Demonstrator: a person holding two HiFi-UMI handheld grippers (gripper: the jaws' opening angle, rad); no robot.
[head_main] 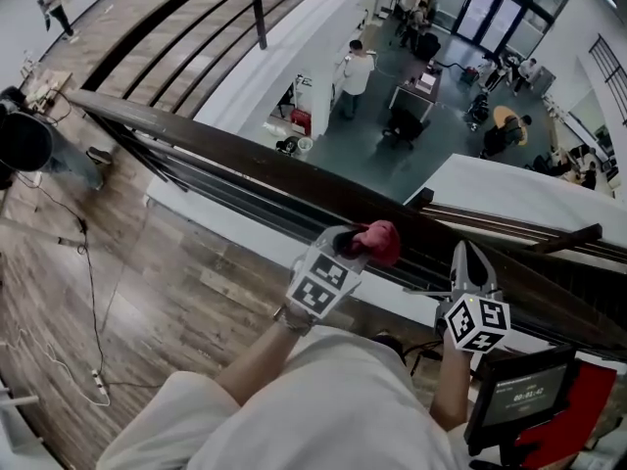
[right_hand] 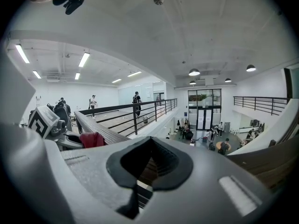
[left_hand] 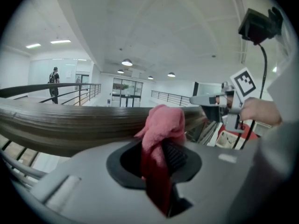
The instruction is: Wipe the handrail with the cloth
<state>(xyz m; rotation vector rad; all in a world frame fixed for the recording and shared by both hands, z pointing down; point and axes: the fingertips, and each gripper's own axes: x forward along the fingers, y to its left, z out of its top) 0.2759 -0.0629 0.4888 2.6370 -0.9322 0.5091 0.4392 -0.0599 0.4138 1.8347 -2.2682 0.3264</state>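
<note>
Left hand-held gripper (left_hand: 158, 149) is clamped on the red cloth (left_hand: 161, 122), the bunched end poking out past its jaw tips and resting right on top of the dark wooden handrail (head_main: 211, 155). The rail's long axis runs crosswise in front of the person, from far left to near right, so the wipe will likely have to slide sideways along it. The left is clearly the working one, with the cloth dead ahead of its jaws. Right hand-held gripper (head_main: 468, 262) sits just beside it over the rail, jaws drawn together on nothing.
</note>
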